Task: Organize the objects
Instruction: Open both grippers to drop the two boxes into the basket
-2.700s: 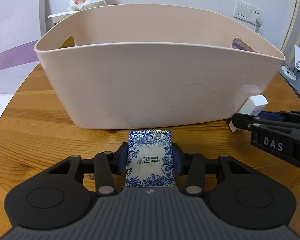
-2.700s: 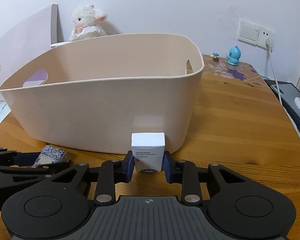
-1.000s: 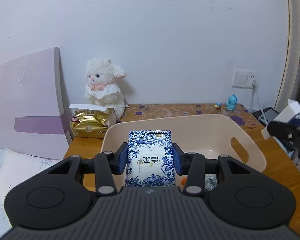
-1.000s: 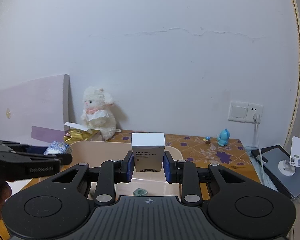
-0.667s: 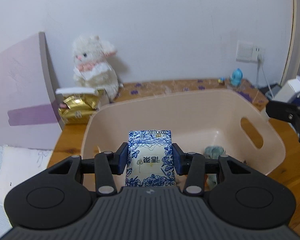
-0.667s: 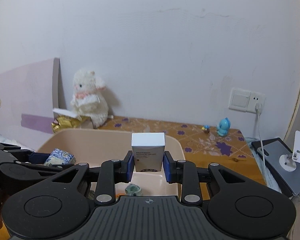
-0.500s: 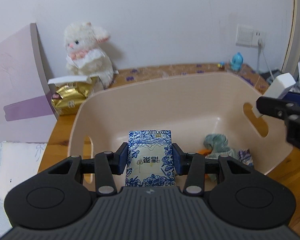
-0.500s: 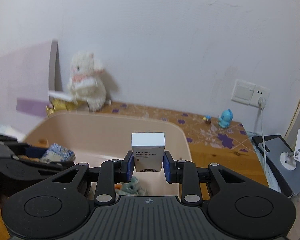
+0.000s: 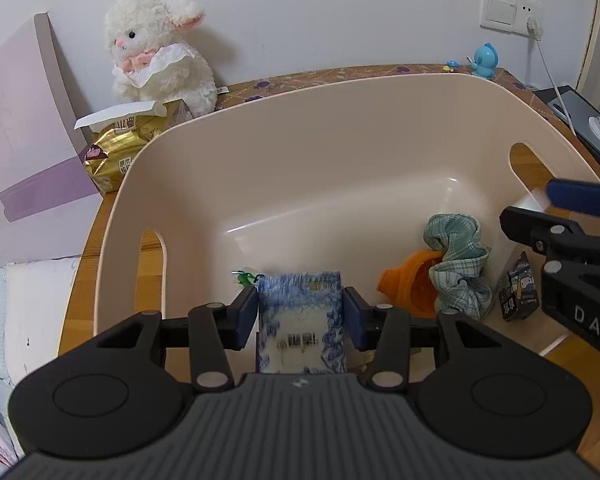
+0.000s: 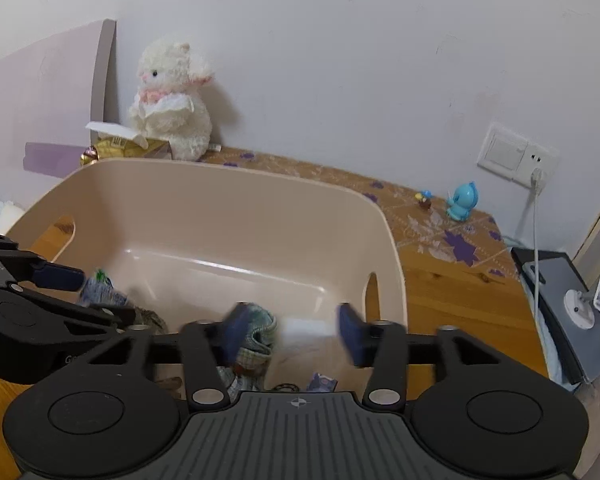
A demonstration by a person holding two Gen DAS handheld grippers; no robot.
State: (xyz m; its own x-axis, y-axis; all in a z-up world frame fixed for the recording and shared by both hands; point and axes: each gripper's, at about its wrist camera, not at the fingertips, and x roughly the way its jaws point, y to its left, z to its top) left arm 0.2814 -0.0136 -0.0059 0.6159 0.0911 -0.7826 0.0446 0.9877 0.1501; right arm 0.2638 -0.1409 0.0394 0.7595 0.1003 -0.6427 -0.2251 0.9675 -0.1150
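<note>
A beige plastic tub (image 9: 340,92) sits on the wooden table, and both grippers hang over its inside. My left gripper (image 9: 301,316) has its jaws opening. The blue-and-white patterned packet (image 9: 302,320) is still between the pads but blurred, slipping loose from them. In the right wrist view my right gripper (image 10: 291,330) also has its jaws opening, now spread wide. The small white box (image 10: 306,326) is a blur dropping between them, touched by neither pad. The right gripper (image 9: 540,210) also enters the left wrist view at the tub's right end.
In the tub lie a green checked cloth (image 9: 458,256), an orange item (image 9: 408,288) and a small dark packet (image 9: 518,292). Behind the tub stand a white plush lamb (image 9: 156,52) and a gold bag (image 9: 120,148). A blue figurine (image 10: 462,200) and a grey device (image 10: 560,300) are at the right.
Both grippers have sunk and tipped down over the tub. The right jaws have spread and let go of the white box. The left jaws have loosened from the packet.
</note>
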